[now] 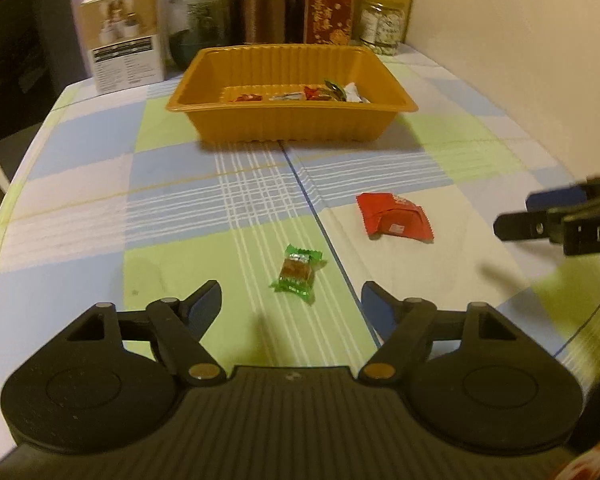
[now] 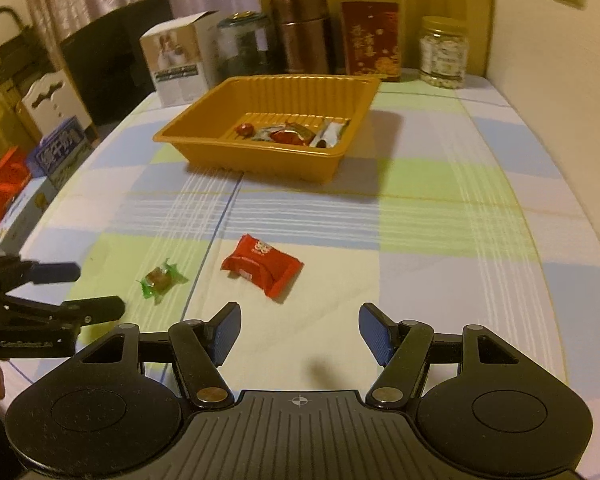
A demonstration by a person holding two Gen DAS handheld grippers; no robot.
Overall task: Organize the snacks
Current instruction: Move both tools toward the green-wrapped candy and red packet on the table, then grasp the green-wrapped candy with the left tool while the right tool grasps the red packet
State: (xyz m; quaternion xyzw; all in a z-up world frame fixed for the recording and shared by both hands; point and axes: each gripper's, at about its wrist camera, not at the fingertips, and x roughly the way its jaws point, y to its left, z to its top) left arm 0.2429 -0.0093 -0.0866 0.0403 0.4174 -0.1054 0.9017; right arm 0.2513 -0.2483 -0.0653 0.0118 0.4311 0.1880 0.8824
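Observation:
An orange plastic tray (image 1: 284,120) (image 2: 260,160) stands mid-table and holds several wrapped snacks (image 1: 320,92) (image 2: 288,134). A green-wrapped candy (image 1: 298,274) (image 2: 162,278) lies on the checked tablecloth just ahead of my left gripper (image 1: 292,300), which is open and empty. A red snack packet (image 1: 394,218) (image 2: 262,266) lies to the candy's right, just ahead of my right gripper (image 2: 300,328), also open and empty. The right gripper shows at the right edge of the left wrist view (image 1: 540,212). The left gripper shows at the left edge of the right wrist view (image 2: 96,286).
Along the back of the table stand a white box (image 1: 122,54), a dark glass jar (image 1: 198,24), a copper canister (image 1: 260,4), a red box (image 1: 330,10) and a jar of white pieces (image 1: 382,24). A wall runs along the right. Boxes (image 2: 40,184) sit beyond the left edge.

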